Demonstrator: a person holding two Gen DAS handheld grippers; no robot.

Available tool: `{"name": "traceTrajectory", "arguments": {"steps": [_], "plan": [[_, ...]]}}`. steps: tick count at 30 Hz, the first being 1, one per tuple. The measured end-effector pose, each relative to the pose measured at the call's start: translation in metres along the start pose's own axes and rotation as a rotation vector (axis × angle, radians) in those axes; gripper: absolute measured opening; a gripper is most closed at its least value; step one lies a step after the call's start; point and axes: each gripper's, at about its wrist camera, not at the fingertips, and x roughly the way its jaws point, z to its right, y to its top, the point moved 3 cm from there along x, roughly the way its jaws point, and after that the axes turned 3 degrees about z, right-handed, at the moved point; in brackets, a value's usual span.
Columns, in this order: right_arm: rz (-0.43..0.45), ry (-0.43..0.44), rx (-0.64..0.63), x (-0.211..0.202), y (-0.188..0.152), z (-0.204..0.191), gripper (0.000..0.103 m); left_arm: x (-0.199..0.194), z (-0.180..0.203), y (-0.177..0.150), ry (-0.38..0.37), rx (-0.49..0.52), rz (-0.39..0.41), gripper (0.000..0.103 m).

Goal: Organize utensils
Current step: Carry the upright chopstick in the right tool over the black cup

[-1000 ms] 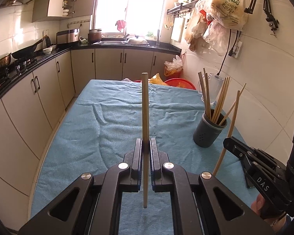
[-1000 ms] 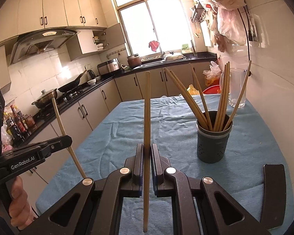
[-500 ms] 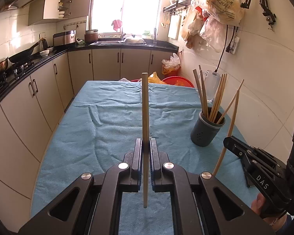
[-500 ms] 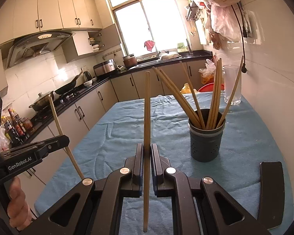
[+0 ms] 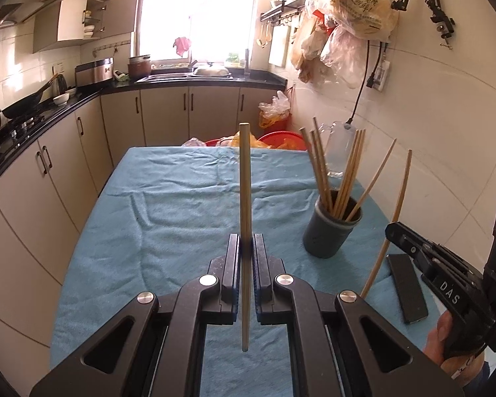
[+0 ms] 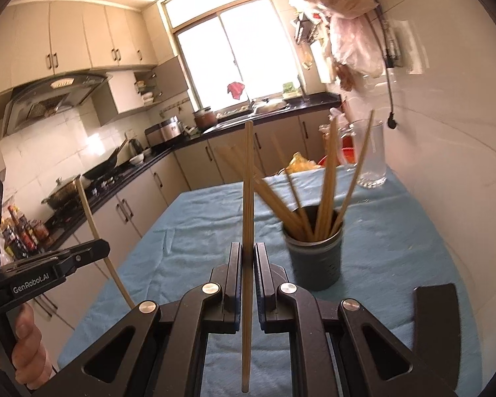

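Chopsticks are in both grippers. The left gripper is clamped on a single wooden chopstick that stands almost upright between its jaws, its upper end rising over the blue towel covering the table and its lower end hanging below the fingers. The right gripper is clamped the same way on a second chopstick, also near upright. In the left wrist view the right gripper appears at the right edge with its chopstick slanting up beside the wall, a hand on its handle. In the right wrist view the left gripper appears at the left edge, its chopstick slanting up in front of the cabinets, with a hand around its grip.

A dark grey holder stands on the towel toward the right side of the table, with several chopsticks fanned out in it. A flat black object lies on the towel near the right edge, between the holder and the right gripper. A clear glass pitcher stands farther back, close to the tiled wall. Plastic bags hang on the wall above.
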Motion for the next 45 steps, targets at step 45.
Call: {"name": "traceTrajectory", "arguments": {"steps": [45], "plan": [[0.208, -0.127, 0.1, 0.024, 0.122, 0.073, 0.008, 0.07, 0.105, 0.138, -0.172, -0.007, 0.113, 0.006]]}}
